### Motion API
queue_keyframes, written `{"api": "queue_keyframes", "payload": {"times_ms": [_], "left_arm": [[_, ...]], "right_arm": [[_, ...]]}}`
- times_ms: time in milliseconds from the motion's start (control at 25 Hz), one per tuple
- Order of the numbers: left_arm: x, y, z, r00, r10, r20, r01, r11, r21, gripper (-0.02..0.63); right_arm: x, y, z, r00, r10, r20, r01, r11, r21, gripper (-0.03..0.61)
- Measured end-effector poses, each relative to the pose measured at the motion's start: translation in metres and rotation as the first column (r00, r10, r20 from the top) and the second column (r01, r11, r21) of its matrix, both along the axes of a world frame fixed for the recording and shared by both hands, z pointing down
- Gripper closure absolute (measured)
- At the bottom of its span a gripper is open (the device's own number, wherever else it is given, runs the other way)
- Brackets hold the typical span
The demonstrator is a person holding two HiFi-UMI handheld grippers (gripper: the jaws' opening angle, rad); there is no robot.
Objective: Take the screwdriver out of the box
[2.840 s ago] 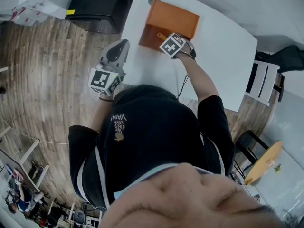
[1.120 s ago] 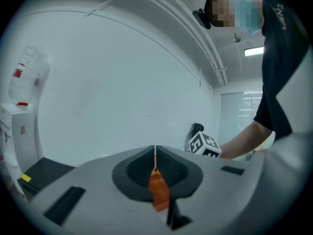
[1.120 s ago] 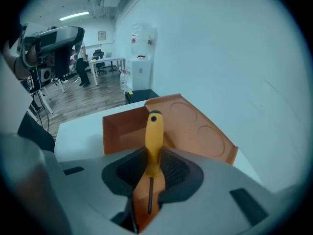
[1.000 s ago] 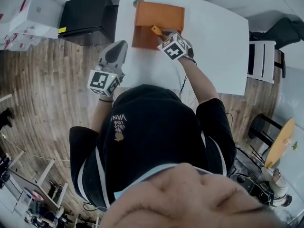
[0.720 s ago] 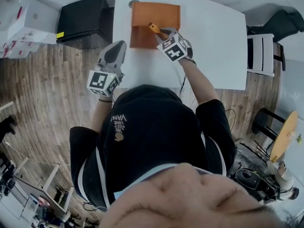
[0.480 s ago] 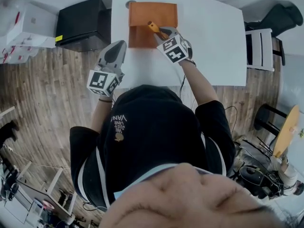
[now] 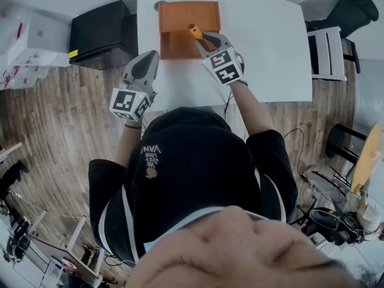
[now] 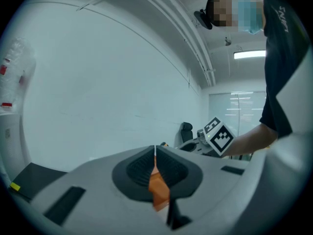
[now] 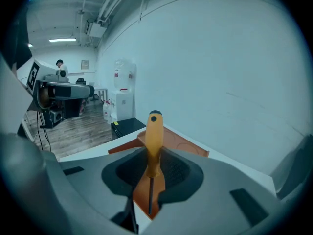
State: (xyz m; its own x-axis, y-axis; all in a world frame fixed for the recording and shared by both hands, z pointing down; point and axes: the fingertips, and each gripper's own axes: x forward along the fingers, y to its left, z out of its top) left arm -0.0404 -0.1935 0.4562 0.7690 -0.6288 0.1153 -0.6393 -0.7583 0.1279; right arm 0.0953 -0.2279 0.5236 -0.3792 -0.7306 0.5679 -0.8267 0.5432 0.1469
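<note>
Seen from my remote station: white table point(image 7: 264, 53); black cabinet point(image 7: 99, 27) just beside its left edge; white boxes point(image 7: 30, 38) farther left; white chair point(image 7: 327, 53) beside the table's right edge; floor point(image 7: 60, 131) (wood planks) all around.

Our head camera looks steeply down from high up, with the white table point(image 7: 264, 47) far below at the top of the frame. The camera on our left gripper point(image 7: 150, 57) sits close behind its jaws and looks almost level at a wall point(image 8: 98, 82). The one on our right gripper point(image 7: 207, 41) tips down a bit. All three see the orange box point(image 7: 186, 17).
</note>
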Motion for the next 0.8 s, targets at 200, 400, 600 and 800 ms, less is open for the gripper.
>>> {"api": "queue_keyframes", "payload": {"times_ms": [200,400,600,800], "left_arm": [[0.001,0.000,-0.003,1.000,0.007,0.000,-0.007,1.000,0.012,0.597],[0.004,0.001,-0.008,1.000,0.022,0.005,-0.022,0.999,0.031,0.597],[0.004,-0.001,-0.017,1.000,0.024,0.005,-0.024,0.998,0.061,0.597],[0.005,-0.001,-0.022,1.000,0.027,0.001,-0.027,0.997,0.073,0.596]], "right_arm": [[0.003,0.007,-0.021,0.999,0.028,0.043,-0.030,0.998,0.050,0.486],[0.005,0.015,-0.041,0.995,0.050,0.088,-0.059,0.993,0.099,0.486],[0.011,0.024,-0.057,0.990,0.070,0.121,-0.087,0.986,0.141,0.486],[0.016,0.033,-0.076,0.985,0.081,0.152,-0.110,0.975,0.191,0.486]]}}
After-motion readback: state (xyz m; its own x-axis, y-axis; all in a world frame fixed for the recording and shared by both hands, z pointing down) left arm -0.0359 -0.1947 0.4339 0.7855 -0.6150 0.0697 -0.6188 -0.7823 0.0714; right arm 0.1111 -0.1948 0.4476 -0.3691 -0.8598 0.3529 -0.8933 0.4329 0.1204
